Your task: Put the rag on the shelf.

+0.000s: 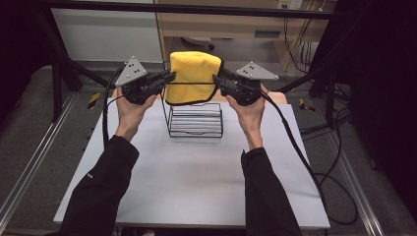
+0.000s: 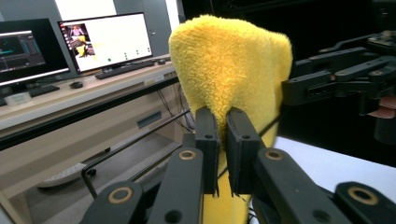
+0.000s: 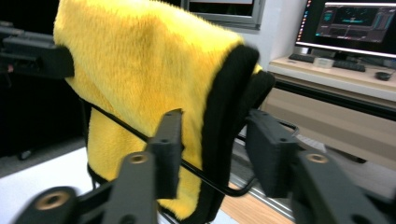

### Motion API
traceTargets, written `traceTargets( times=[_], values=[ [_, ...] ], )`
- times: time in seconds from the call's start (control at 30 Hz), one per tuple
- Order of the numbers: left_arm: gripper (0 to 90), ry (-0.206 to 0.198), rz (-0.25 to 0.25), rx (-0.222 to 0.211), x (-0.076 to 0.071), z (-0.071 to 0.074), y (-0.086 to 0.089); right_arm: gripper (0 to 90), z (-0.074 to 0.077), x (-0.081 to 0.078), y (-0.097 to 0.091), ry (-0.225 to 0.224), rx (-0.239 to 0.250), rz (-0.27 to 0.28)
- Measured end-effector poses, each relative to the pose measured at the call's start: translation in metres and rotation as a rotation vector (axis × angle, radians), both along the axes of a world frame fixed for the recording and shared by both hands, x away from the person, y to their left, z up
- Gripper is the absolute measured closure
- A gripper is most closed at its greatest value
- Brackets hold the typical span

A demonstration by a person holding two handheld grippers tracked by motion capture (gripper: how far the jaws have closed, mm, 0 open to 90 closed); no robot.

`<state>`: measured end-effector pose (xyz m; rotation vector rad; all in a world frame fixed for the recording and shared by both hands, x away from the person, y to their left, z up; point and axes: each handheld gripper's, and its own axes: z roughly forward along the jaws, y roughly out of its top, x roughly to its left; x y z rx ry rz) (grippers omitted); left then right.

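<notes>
- The pale grey rectangular table [image 1: 196, 187] takes up most of the high view, and the person's dark-sleeved forearms reach across it from the near edge.
- The black wire rack [image 1: 195, 119] stands upright near the far middle of the table, its thin top rails running between the two grippers.
- The fluffy yellow cloth with a black hem [image 1: 194, 73] is draped over the top of that rack, its upper fold standing above the rails and both side edges hanging down, well off the table surface.
- The left gripper [image 1: 169, 77] sits at the cloth's left edge; in the left gripper view its black jaws [image 2: 223, 140] are nearly together, pinching a fold of the yellow pile.
- The right gripper [image 1: 218, 77] sits at the cloth's right edge; in the right gripper view its jaws stand apart, straddling the black hem [image 3: 224, 116] and a rack wire without clamping them.
- By the look of it, the draping is mostly done: the cloth already rides on the rack. What seems left is for the left jaws to let go and both hands to draw clear, perhaps after evening out the hang.
</notes>
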<state>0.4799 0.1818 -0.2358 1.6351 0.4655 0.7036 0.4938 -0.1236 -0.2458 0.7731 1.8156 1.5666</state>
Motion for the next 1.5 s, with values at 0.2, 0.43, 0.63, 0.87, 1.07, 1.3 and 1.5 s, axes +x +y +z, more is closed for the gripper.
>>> traceTargets(
  times=[0.2,0.43,0.63,0.87,1.07,1.3,1.5],
  values=[
    [83.9,-0.004,-0.029,-0.007,0.001,-0.001,0.002,49.5,0.006,0.012,0.007,0.025,0.041,0.034],
    [83.6,0.033,-0.067,-0.044,0.004,-0.004,0.007,86.6,0.011,0.013,0.007,0.044,0.011,0.071],
    [80.3,0.047,-0.031,0.033,-0.004,-0.001,0.002,87.7,0.012,-0.004,0.011,0.002,-0.041,0.080],
    [59.9,0.074,0.010,0.095,-0.012,0.010,-0.011,87.9,0.007,-0.021,0.012,-0.020,-0.075,0.097],
    [47.9,0.128,0.017,0.040,-0.002,0.027,-0.021,87.9,0.004,-0.028,0.013,-0.035,-0.109,0.105],
    [77.3,0.140,0.013,0.037,-0.003,0.033,-0.023,87.7,0.002,-0.031,0.012,-0.052,-0.122,0.078],
    [81.6,0.087,0.011,0.043,-0.014,0.026,-0.018,85.4,0.004,-0.030,0.007,-0.017,-0.099,-0.006]
  ],
)
